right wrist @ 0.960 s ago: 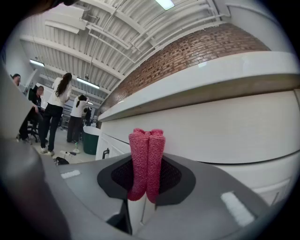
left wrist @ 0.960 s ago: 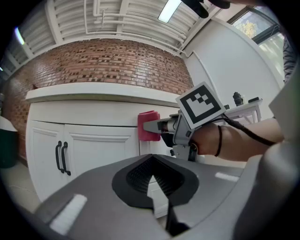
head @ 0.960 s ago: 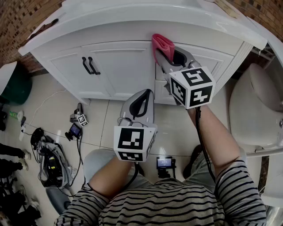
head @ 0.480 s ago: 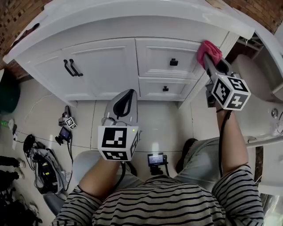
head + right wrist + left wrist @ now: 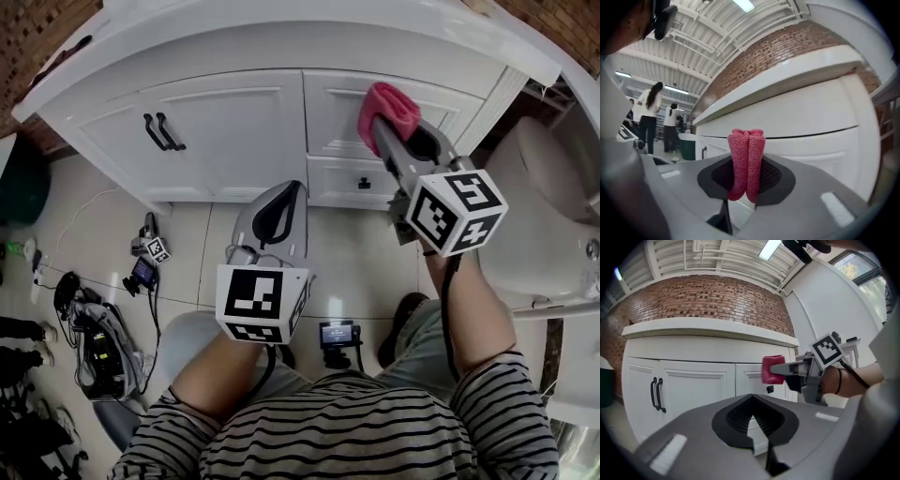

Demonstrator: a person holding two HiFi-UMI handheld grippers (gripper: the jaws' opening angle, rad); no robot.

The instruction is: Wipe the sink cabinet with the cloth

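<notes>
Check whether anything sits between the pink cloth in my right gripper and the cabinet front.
Nothing visible does. The cloth, clamped in the right gripper, sits right at the upper drawer front of the sink cabinet.

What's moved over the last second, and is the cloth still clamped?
The right gripper swept the pink cloth right along the top drawer to its end, then back left to mid-drawer. It stays shut on the cloth. The left gripper stayed shut, empty and low.
</notes>
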